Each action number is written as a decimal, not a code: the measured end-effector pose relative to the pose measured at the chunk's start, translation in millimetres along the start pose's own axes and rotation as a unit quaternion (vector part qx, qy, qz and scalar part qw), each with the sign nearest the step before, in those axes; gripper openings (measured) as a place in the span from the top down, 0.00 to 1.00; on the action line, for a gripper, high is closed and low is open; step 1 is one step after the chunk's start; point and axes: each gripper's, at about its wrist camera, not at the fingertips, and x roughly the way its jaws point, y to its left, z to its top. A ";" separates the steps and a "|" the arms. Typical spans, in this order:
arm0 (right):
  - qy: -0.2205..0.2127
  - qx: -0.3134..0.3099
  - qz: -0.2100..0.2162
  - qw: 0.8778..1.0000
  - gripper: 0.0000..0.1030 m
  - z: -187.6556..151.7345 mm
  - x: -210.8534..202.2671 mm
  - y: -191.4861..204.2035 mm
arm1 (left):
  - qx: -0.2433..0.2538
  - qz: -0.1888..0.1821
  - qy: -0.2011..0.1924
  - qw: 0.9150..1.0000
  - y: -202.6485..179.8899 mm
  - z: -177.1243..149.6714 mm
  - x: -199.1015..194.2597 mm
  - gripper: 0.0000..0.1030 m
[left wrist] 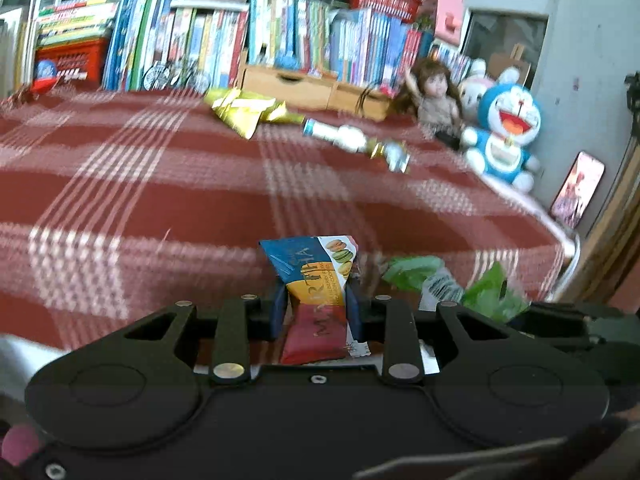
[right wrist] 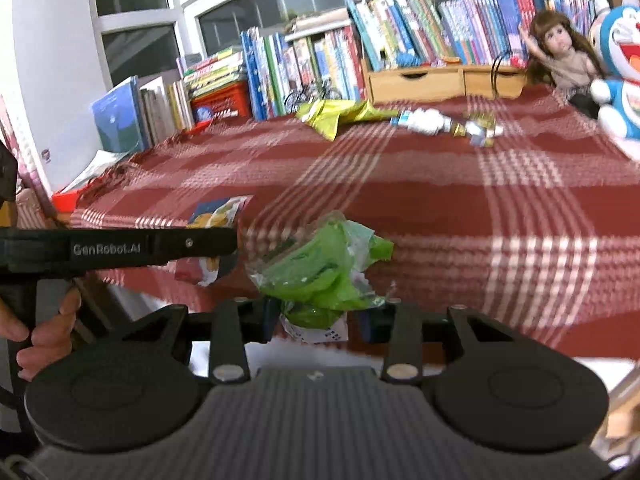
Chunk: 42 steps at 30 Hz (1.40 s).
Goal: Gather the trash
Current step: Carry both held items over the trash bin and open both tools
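Note:
My left gripper (left wrist: pixel 316 304) is shut on a blue, yellow and red snack wrapper (left wrist: pixel 316 276), held upright above the near edge of the red plaid cloth (left wrist: pixel 160 200). My right gripper (right wrist: pixel 316 316) is shut on a crumpled green plastic wrapper (right wrist: pixel 320 268), which also shows at the lower right of the left wrist view as the green wrapper (left wrist: pixel 416 272). In the right wrist view the left gripper (right wrist: pixel 224 248) reaches in from the left with the snack wrapper (right wrist: pixel 220 212). Farther back lie a yellow foil packet (left wrist: pixel 248 112), a small white bottle (left wrist: pixel 344 136) and a crumpled gold-silver wrapper (left wrist: pixel 392 152).
A row of upright books (left wrist: pixel 240 36) and a wooden drawer box (left wrist: pixel 304 88) line the far side. A doll (left wrist: pixel 436 96) and a blue plush toy (left wrist: pixel 504 132) sit at the right. A phone (left wrist: pixel 578 188) leans by the wall. A hand (right wrist: pixel 48 328) grips the left handle.

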 end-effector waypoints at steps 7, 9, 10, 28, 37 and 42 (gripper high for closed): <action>0.037 0.010 0.011 0.999 0.57 -24.4 0.8 9.3 | -0.011 0.016 0.046 0.999 11.0 -36.5 -4.5 0.72; 0.055 0.006 0.007 0.998 0.57 -33.7 6.8 10.7 | -0.011 0.026 0.066 0.997 12.3 -48.7 2.4 0.72; 0.063 0.004 0.005 0.998 0.57 -38.3 10.0 11.1 | -0.008 0.032 0.074 0.997 13.1 -54.1 6.5 0.72; 0.192 0.021 -0.009 0.981 0.57 -108.1 79.1 -1.2 | -0.014 0.093 0.206 0.974 25.0 -131.7 92.6 0.72; 0.214 0.036 -0.010 0.976 0.57 -114.5 98.1 -5.3 | -0.013 0.102 0.222 0.970 23.1 -139.9 110.0 0.72; 0.217 0.040 -0.010 0.975 0.56 -116.4 103.5 -5.1 | -0.015 0.103 0.223 0.969 26.6 -148.1 117.6 0.72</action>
